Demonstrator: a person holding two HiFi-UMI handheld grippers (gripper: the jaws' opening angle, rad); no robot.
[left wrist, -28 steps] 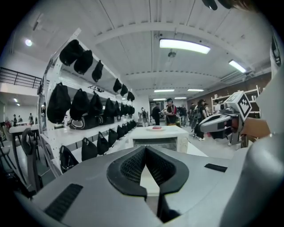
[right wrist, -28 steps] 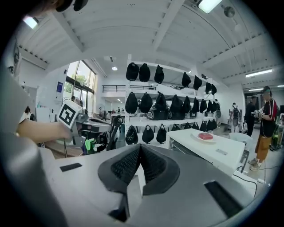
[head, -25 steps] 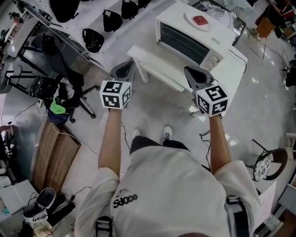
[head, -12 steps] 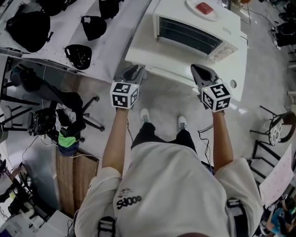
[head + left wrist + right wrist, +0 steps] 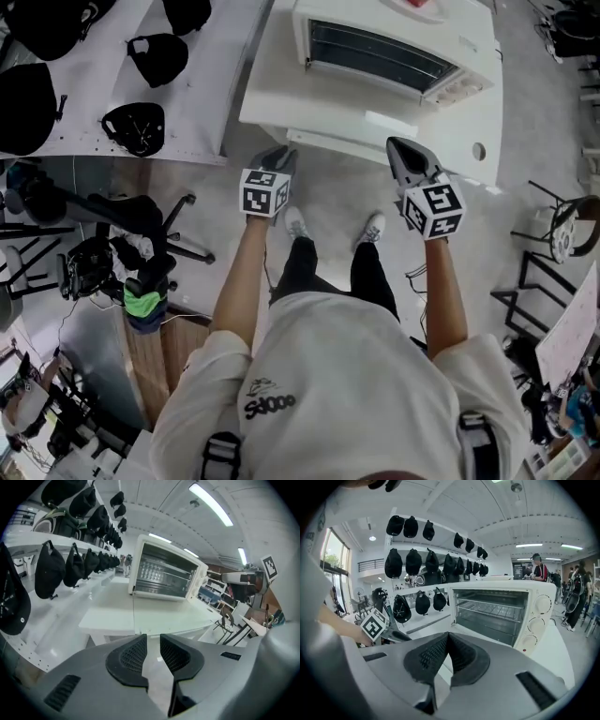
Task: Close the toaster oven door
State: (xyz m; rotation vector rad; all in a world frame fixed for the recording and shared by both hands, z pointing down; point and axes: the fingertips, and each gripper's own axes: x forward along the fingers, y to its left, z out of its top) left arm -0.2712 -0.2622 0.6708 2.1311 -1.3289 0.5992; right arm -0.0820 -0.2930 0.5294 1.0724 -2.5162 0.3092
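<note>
A white toaster oven (image 5: pixel 469 37) stands on a white table (image 5: pixel 272 103) ahead of me. Its door is down, and the wire racks show in the open cavity (image 5: pixel 492 613). My left gripper (image 5: pixel 274 155) hovers at the table's front edge, left of the oven. Its jaws (image 5: pixel 153 637) stand a little apart with nothing between them. My right gripper (image 5: pixel 403 150) is over the front edge, in front of the oven's right half. Its jaws (image 5: pixel 448 634) are shut, tips touching, and hold nothing. Neither gripper touches the oven.
Black caps (image 5: pixel 131 127) lie on a white surface to the left, and more (image 5: pixel 412 562) hang along the wall. A black office chair (image 5: pixel 141 216) stands low left, a dark-framed stand (image 5: pixel 562 234) at right. People (image 5: pixel 539 569) stand far behind the oven.
The table and oven have shifted in the head view as I step up. Both grippers have come from short of the table to its front edge.
</note>
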